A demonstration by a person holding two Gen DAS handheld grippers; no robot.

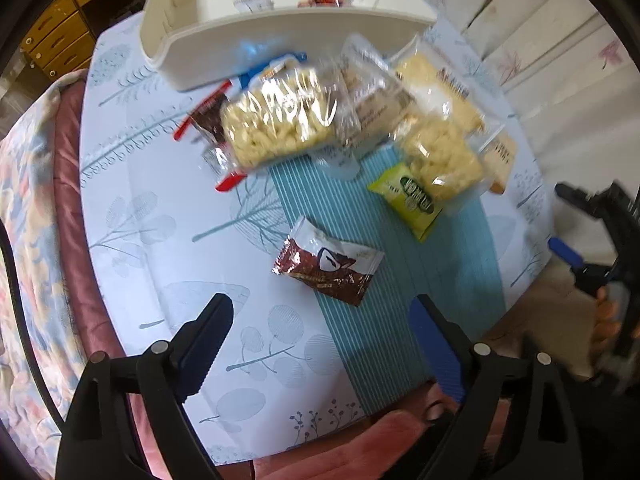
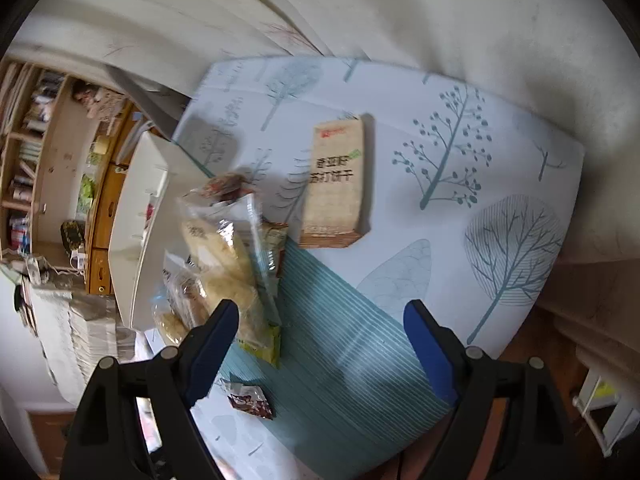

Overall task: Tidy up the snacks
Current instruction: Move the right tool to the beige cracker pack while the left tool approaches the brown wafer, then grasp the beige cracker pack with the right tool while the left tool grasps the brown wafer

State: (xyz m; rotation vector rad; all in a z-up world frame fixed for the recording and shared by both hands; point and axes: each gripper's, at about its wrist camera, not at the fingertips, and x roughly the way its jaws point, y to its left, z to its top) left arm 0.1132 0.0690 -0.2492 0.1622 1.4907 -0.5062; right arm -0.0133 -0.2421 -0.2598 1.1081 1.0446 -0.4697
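The left gripper [image 1: 320, 344] is hanging with its jaws spread wide and empty over the brown packet [image 1: 326, 270] on the tabletop [image 1: 160, 208]. The right gripper [image 2: 320, 344] is gaping wide too, gripping nothing, near the cracker box [image 2: 334, 184]. The packet is probably light, crinkly and slippery, so pinching across its flat middle looks best. The white bin [image 1: 280, 24] is waiting behind the snack pile [image 1: 280, 124].

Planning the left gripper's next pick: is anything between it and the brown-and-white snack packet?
Nothing visible. The left gripper is open above the tablecloth, and the brown-and-white snack packet lies alone just ahead of its fingertips, clear of the snack pile.
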